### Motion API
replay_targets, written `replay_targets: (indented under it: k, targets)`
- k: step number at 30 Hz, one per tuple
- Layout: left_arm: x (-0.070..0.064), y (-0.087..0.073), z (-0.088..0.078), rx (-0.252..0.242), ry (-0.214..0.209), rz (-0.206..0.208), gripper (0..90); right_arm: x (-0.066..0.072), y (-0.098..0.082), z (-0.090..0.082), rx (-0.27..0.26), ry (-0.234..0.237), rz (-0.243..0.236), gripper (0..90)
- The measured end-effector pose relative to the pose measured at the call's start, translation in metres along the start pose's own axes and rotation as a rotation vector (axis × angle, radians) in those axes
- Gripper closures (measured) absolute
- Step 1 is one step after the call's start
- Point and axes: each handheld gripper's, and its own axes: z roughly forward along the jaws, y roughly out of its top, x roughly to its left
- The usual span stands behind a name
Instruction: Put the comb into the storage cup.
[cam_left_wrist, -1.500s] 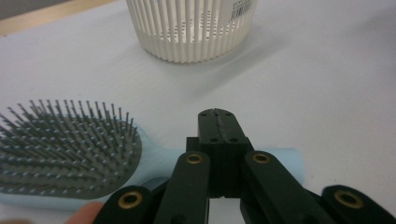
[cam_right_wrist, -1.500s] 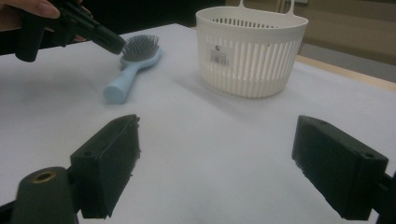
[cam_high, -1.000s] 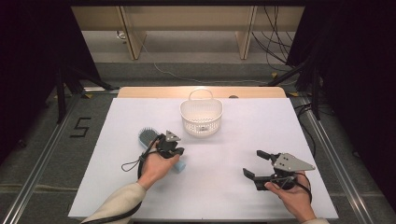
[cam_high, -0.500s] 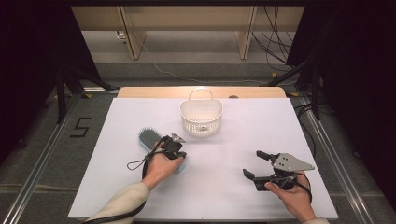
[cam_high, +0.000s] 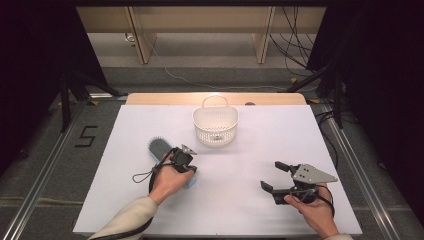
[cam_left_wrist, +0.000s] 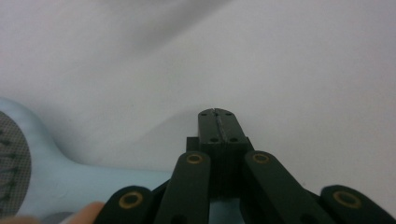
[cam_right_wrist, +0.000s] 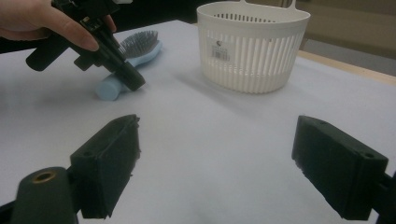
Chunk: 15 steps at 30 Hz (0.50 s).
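A light-blue hairbrush (cam_high: 159, 148) with grey bristles lies on the white table (cam_high: 240, 210), left of centre. Its handle (cam_left_wrist: 88, 179) points toward the person. My left gripper (cam_high: 190, 169) is tilted down with its shut tip beside that handle, nothing between the jaws. In the left gripper view the two pads (cam_left_wrist: 208, 125) press together over bare table, with the handle to their left. The right gripper view has the left gripper (cam_right_wrist: 132, 79) resting against the brush (cam_right_wrist: 139, 45). My right gripper (cam_high: 272, 177) is held low at the right, open and empty.
A white slatted basket (cam_high: 215, 126) with a loop handle stands at the back centre (cam_right_wrist: 252, 44), a small item on its floor. The table's wooden far edge (cam_high: 160, 98) runs behind it. Cables lie on the floor beyond.
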Motion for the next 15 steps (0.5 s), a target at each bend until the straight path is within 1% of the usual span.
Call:
replay_targets:
  k: [3, 11, 14, 15]
  targets:
    - [0.000, -0.006, -0.004, 0.018, -0.003, 0.008, 90.0, 0.000, 0.000, 0.000, -0.001, 0.001, 0.001, 15.7]
    - [0.002, -0.024, -0.019, 0.045, -0.013, 0.017, 90.0, 0.000, 0.000, 0.000, 0.002, 0.001, 0.001, 15.7]
    - [0.005, -0.032, -0.025, 0.054, -0.023, 0.012, 90.0, 0.000, 0.000, 0.001, 0.002, 0.002, 0.001, 15.7]
    - [0.007, -0.037, -0.029, 0.059, -0.023, 0.010, 90.0, 0.000, 0.000, 0.001, 0.003, 0.002, 0.002, 15.7]
